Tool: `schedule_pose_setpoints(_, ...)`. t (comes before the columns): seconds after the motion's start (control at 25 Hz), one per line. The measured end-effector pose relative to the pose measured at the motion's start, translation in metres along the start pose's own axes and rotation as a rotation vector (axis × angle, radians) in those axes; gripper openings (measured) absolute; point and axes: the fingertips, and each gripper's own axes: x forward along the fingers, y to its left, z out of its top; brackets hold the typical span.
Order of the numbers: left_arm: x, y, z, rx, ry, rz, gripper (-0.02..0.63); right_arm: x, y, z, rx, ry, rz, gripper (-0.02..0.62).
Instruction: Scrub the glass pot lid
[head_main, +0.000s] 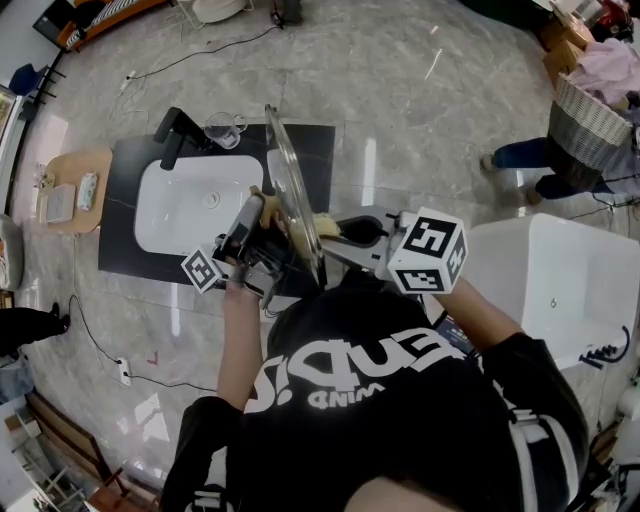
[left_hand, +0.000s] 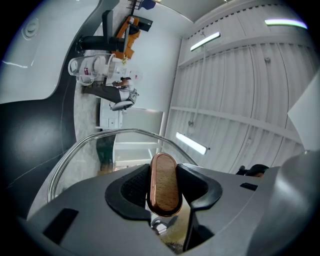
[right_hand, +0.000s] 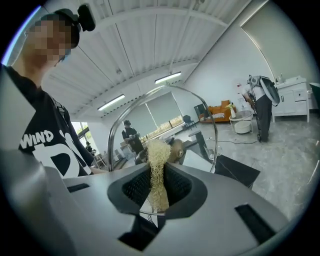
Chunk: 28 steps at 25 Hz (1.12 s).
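Observation:
The glass pot lid (head_main: 292, 195) stands on edge above the counter, its steel rim (left_hand: 95, 136) arching ahead of the left jaws. My left gripper (head_main: 260, 218) is shut on the lid's wooden, copper-edged knob (left_hand: 163, 184), which sits upright between the black pads. From the other side, my right gripper (head_main: 326, 229) is shut on a pale yellow fibrous scrubber (right_hand: 157, 172). The scrubber's tip lies against the glass. In the right gripper view the lid (right_hand: 165, 91) fills the middle and the knob (right_hand: 176, 150) shows through the glass.
A white basin (head_main: 195, 205) is set in a black counter (head_main: 125, 250) with a black faucet (head_main: 180, 130) and a glass cup (head_main: 225, 128) behind it. A small wooden side table (head_main: 72, 190) stands left, a white tub (head_main: 560, 280) right. A person's legs (head_main: 530, 160) and a woven basket (head_main: 590, 118) are at upper right.

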Motion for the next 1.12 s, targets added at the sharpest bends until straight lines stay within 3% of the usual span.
schedule_pose_setpoints(0.68,0.007,-0.001,0.001,-0.033,0.030,-0.030,0.179,-0.001,-0.032,0.075,-0.040,-0.169,-0.061,0.054)
schedule_pose_setpoints(1.12,0.013,0.001,0.002,-0.046,0.061,-0.050,0.178,0.021,-0.086,0.082,-0.022,-0.214,-0.162,0.054)
